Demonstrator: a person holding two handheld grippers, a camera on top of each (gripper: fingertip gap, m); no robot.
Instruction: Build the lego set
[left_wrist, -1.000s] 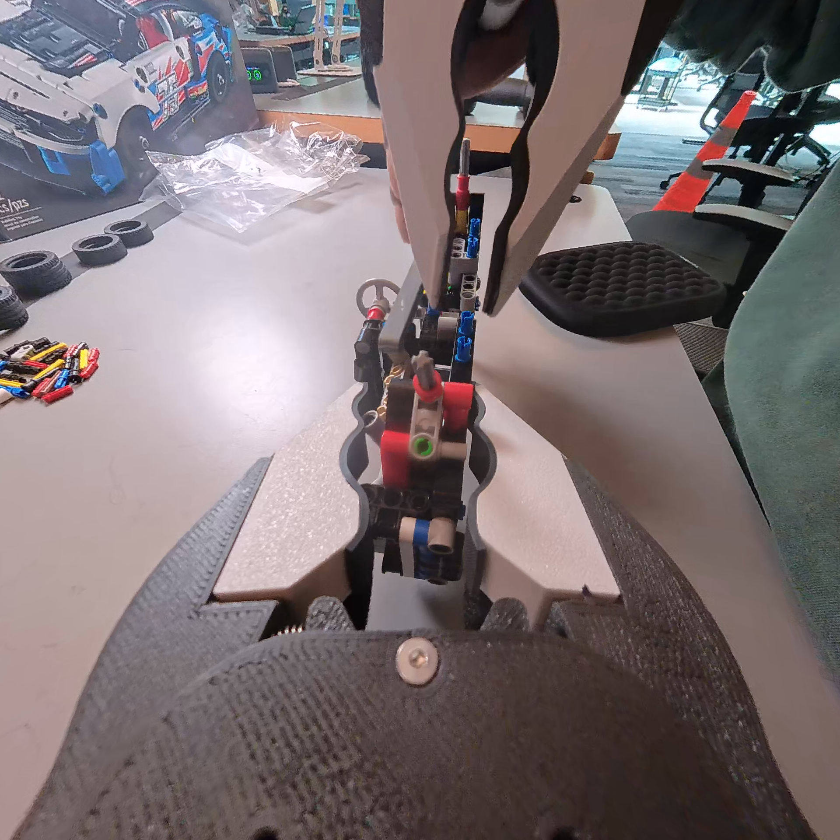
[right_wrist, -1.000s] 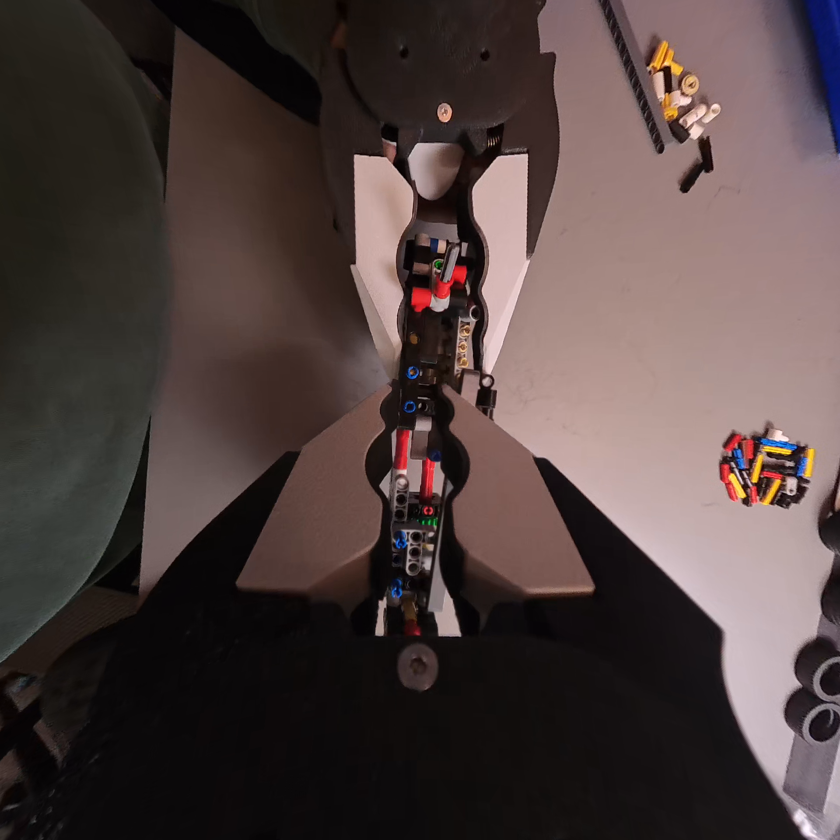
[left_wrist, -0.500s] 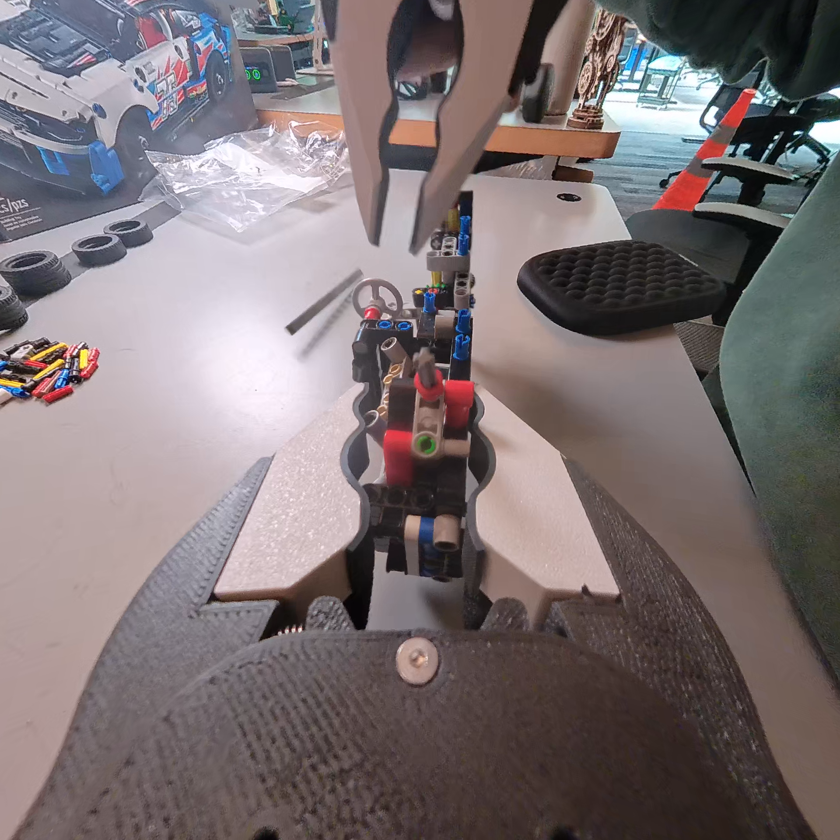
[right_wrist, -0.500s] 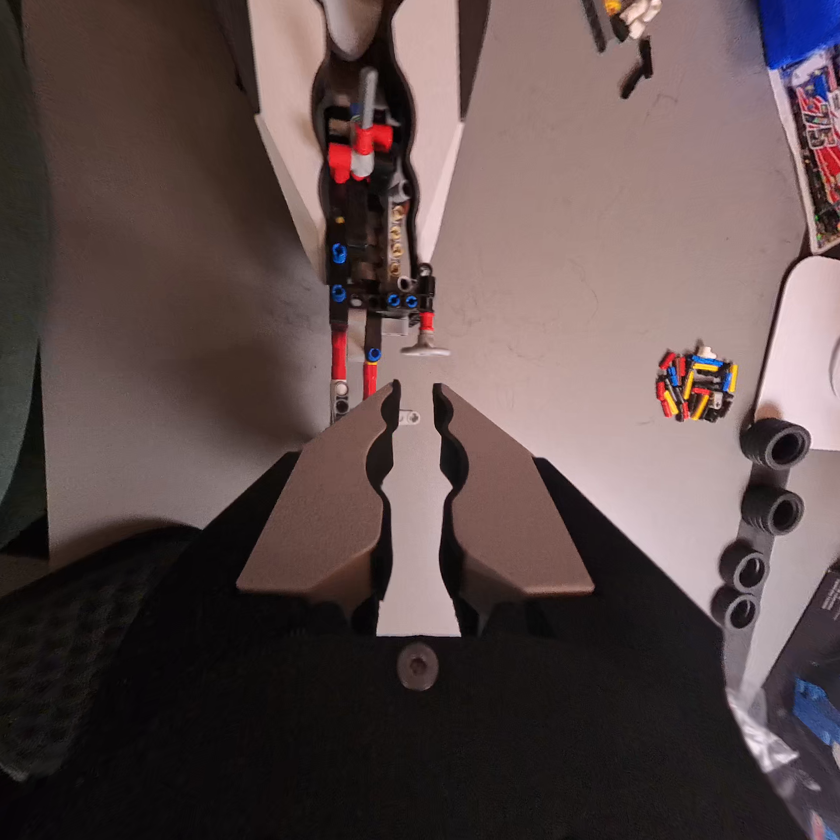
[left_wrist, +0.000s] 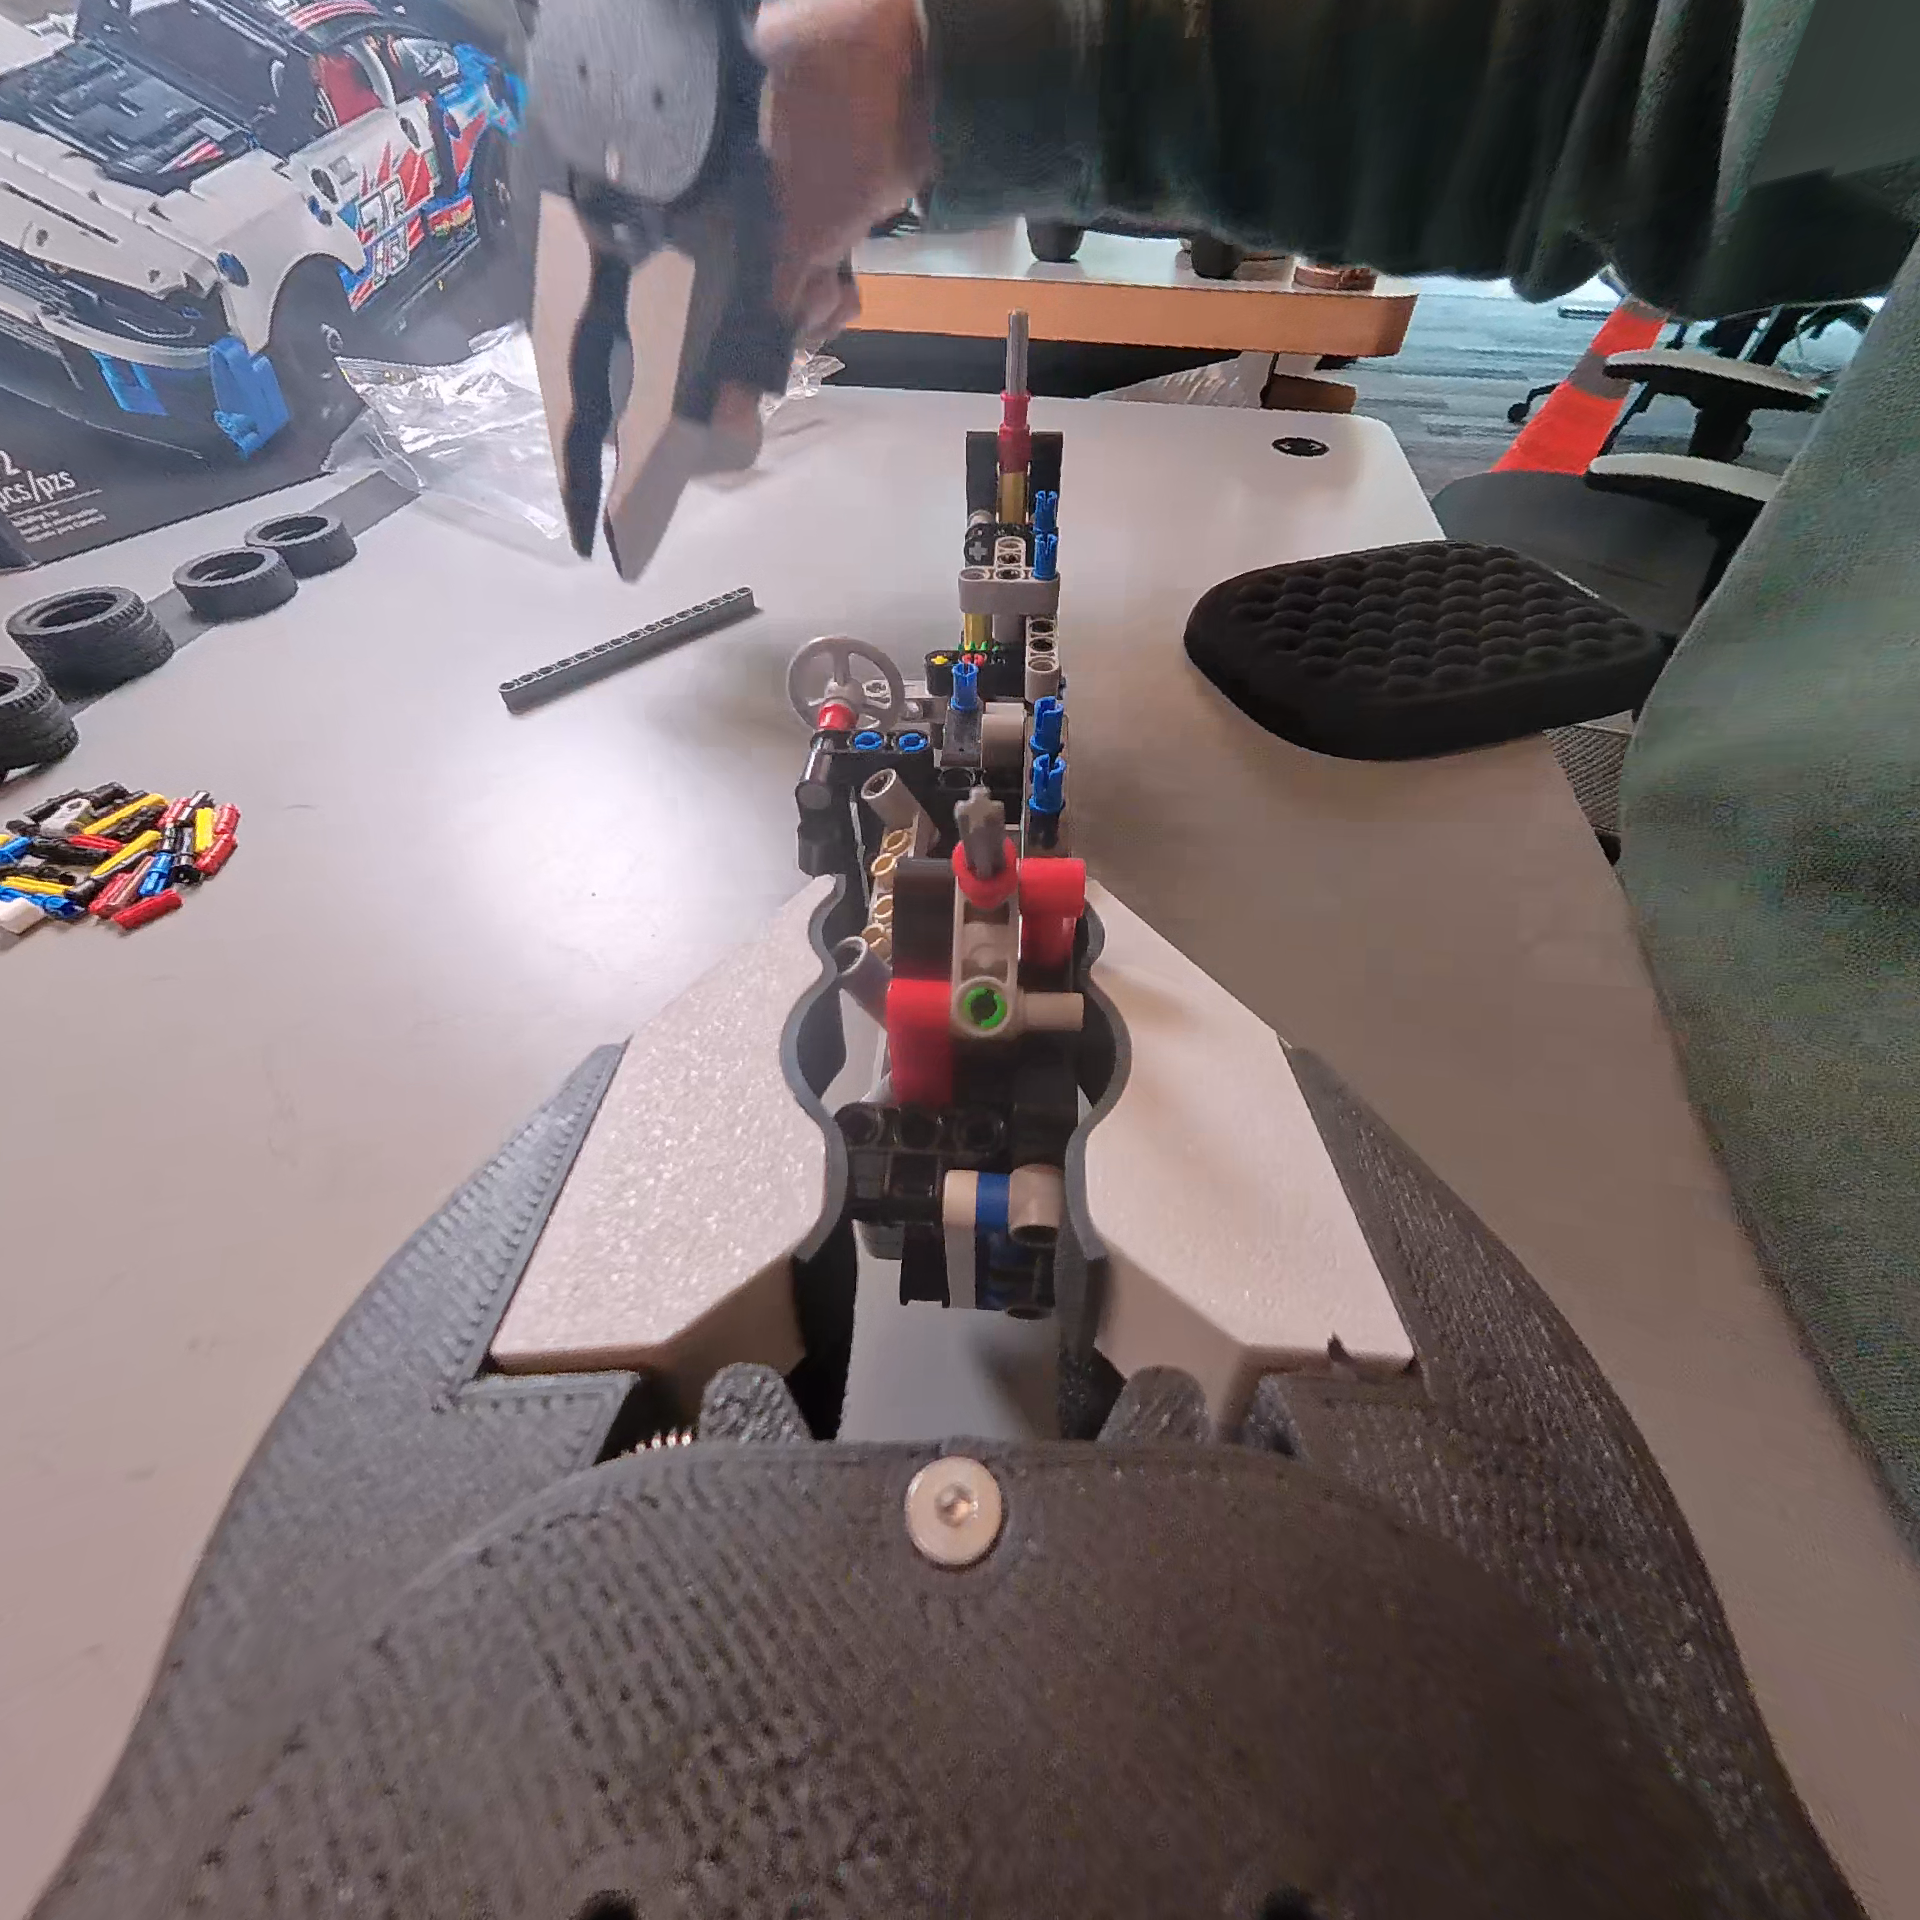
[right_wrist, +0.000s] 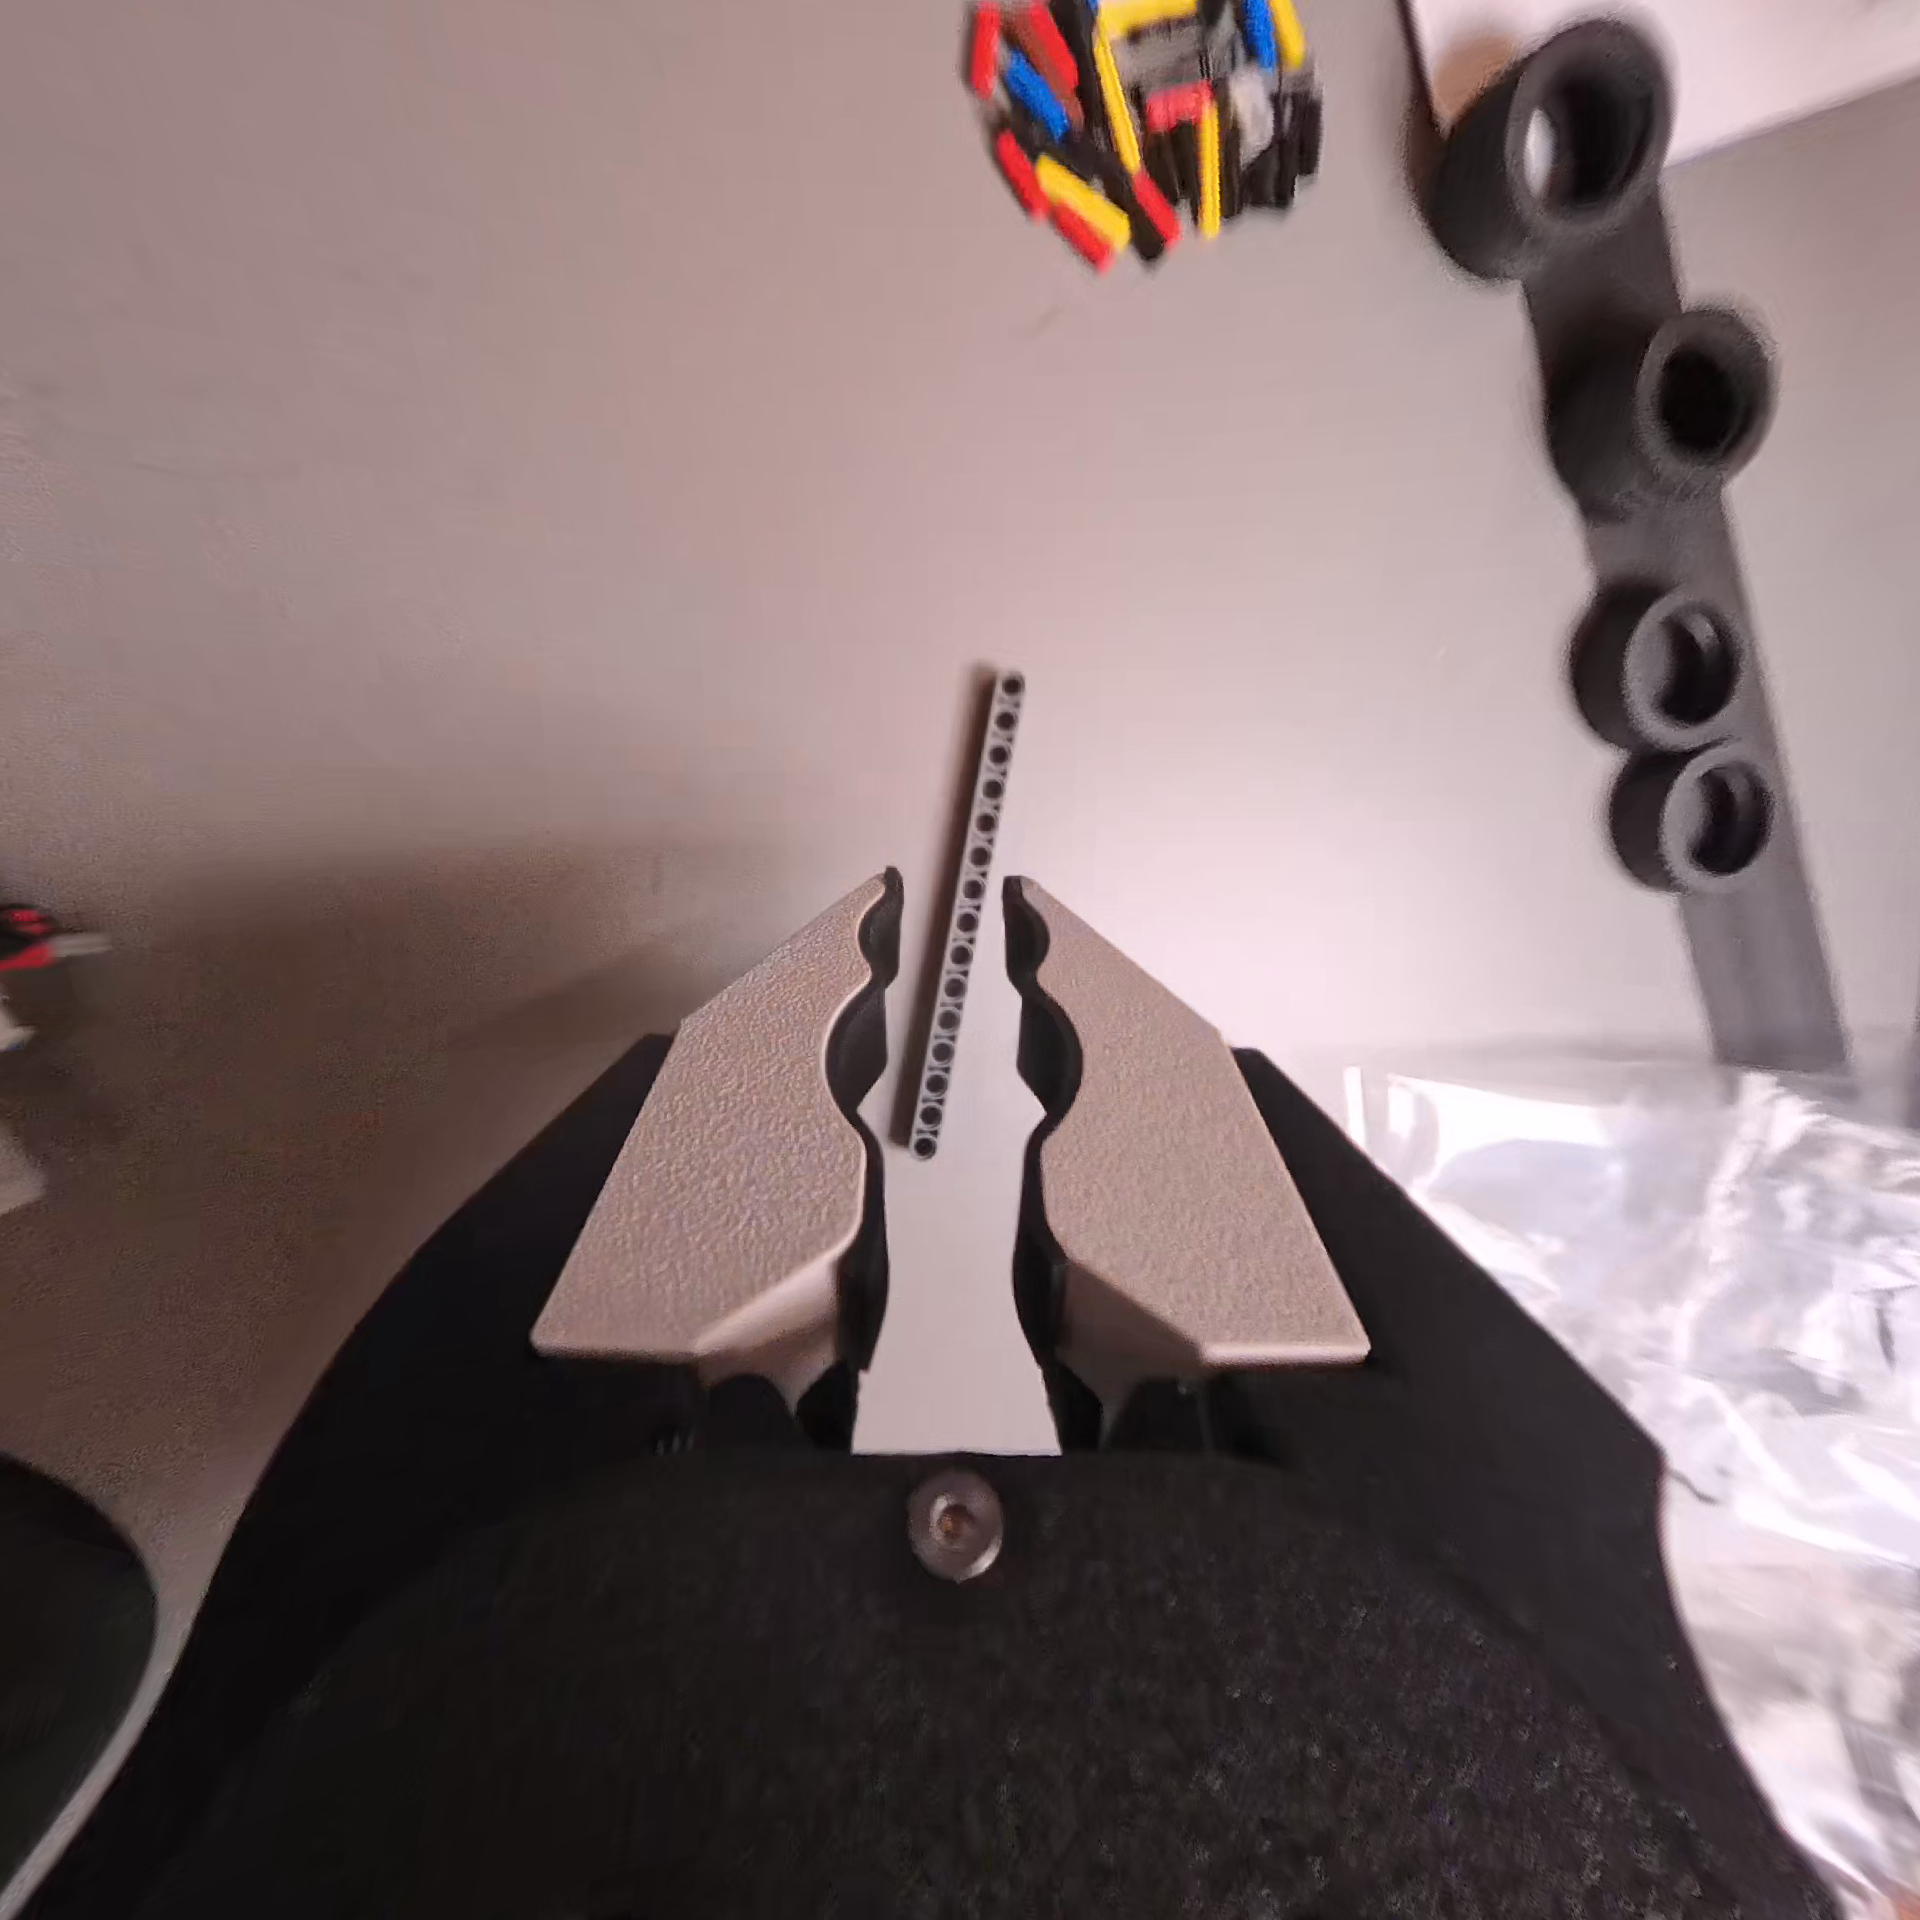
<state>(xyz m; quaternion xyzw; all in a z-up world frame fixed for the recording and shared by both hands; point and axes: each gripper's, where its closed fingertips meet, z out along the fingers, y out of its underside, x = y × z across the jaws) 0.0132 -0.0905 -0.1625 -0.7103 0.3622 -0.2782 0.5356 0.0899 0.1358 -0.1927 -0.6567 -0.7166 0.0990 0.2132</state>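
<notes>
My left gripper (left_wrist: 966, 914) is shut on the near end of the long lego chassis assembly (left_wrist: 982, 1008), which stretches away from me over the grey table (left_wrist: 416, 1039). A long dark grey beam (left_wrist: 629, 649) lies flat on the table to the left of the assembly. My right gripper (left_wrist: 613, 551) hangs just above the beam, tips pointing down. In the right wrist view the right gripper (right_wrist: 951, 883) is open and empty, and the beam (right_wrist: 995, 748) lies on the table in line with the gap between its fingers.
A pile of small coloured pins (left_wrist: 104, 857) and black tyres (left_wrist: 88, 634) lie at the left; they also show in the right wrist view (right_wrist: 1143, 125) (right_wrist: 1662, 665). A clear plastic bag (right_wrist: 1610, 1247) and the set's box (left_wrist: 208, 208) are beyond. A black pad (left_wrist: 1423, 644) lies right of the assembly. Some 25 centimetres of space lies between my two pairs of fingers.
My right gripper let go of the assembly's far end, opened and swung left over the table. The grey beam came off and now lies on the table. My left gripper kept its hold.
</notes>
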